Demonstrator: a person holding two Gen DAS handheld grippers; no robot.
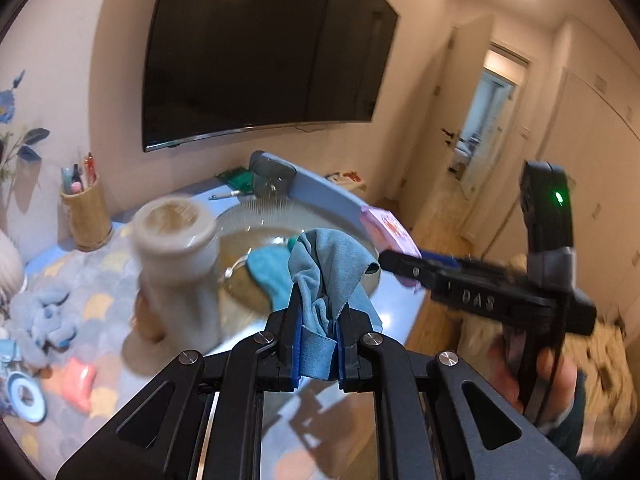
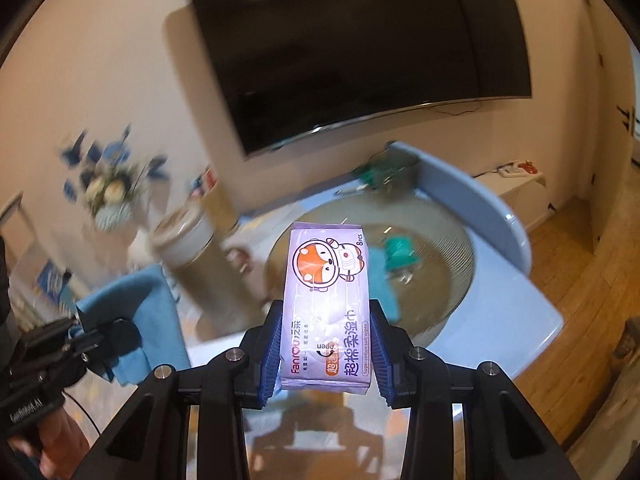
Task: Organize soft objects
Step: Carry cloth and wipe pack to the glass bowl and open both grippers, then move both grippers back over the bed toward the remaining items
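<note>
My left gripper (image 1: 318, 344) is shut on a light blue cloth (image 1: 324, 272) and holds it above the table, in front of a round glass bowl (image 1: 240, 220). A teal cloth (image 1: 268, 272) lies in the bowl. My right gripper (image 2: 326, 344) is shut on a purple pack of wet wipes (image 2: 326, 308) with an orange cartoon fox, held over the near rim of the bowl (image 2: 460, 240). The teal cloth (image 2: 400, 254) shows in the bowl there too. The left gripper (image 2: 100, 340) with the blue cloth (image 2: 140, 312) shows at the lower left of the right wrist view.
A tall beige canister (image 1: 176, 264) stands left of the bowl. A woven pen holder (image 1: 86, 212), a blue plush toy (image 1: 44, 320) and a pink item (image 1: 80, 384) lie on the patterned table. A large TV (image 1: 260, 52) hangs behind. A wooden floor (image 2: 580, 280) lies right.
</note>
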